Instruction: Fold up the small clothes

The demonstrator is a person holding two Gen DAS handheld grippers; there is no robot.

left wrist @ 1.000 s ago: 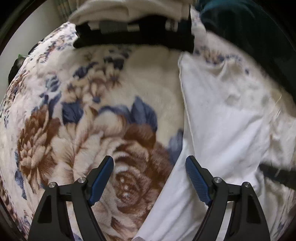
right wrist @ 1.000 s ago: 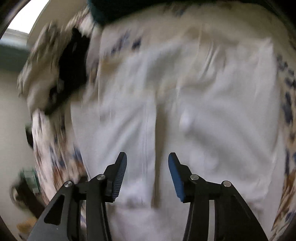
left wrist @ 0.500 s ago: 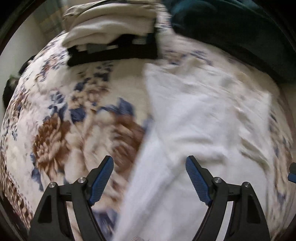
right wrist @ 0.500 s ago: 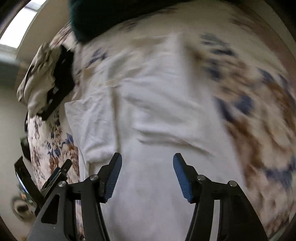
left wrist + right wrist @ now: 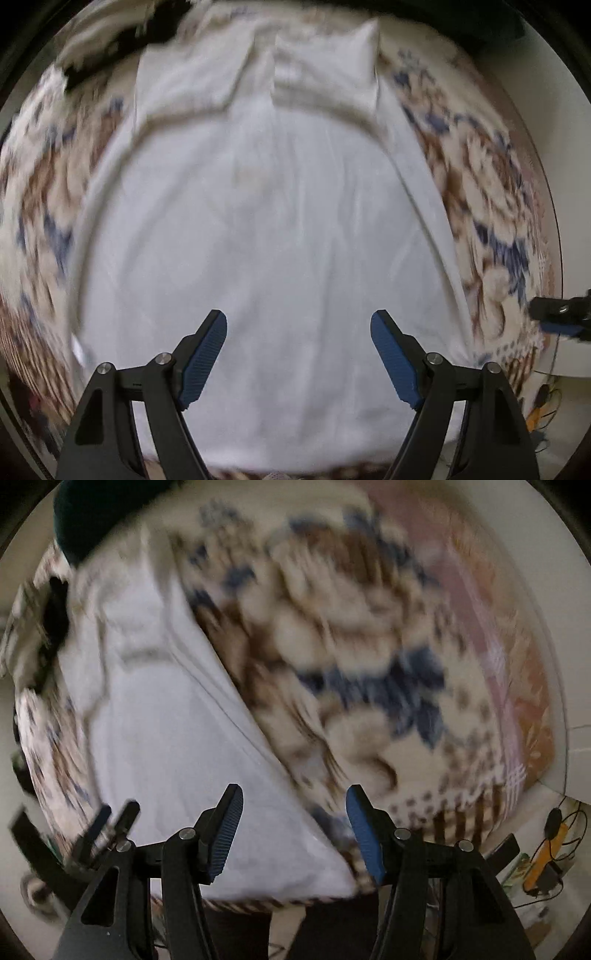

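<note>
A white garment (image 5: 266, 229) lies spread flat on the flowered blanket (image 5: 491, 192), its two sleeves folded in at the far end. My left gripper (image 5: 298, 325) hangs above the garment's near half, open, with nothing between its blue pads. In the right wrist view the same white garment (image 5: 162, 738) fills the left side. My right gripper (image 5: 294, 805) stands open above the garment's right edge and near corner, holding nothing. The right gripper also shows at the left wrist view's right edge (image 5: 557, 317). Both views are blurred.
Black and cream clothes (image 5: 110, 48) are piled at the far left of the bed. A dark green cloth (image 5: 92, 513) lies at the far end. The blanket's front edge (image 5: 461, 805) drops off to a floor with cables and an orange object (image 5: 546, 853).
Both grippers have swept across the bed toward its near right side. The garment now sits centred under the left gripper. The right gripper's jaws stand wider than a second ago.
</note>
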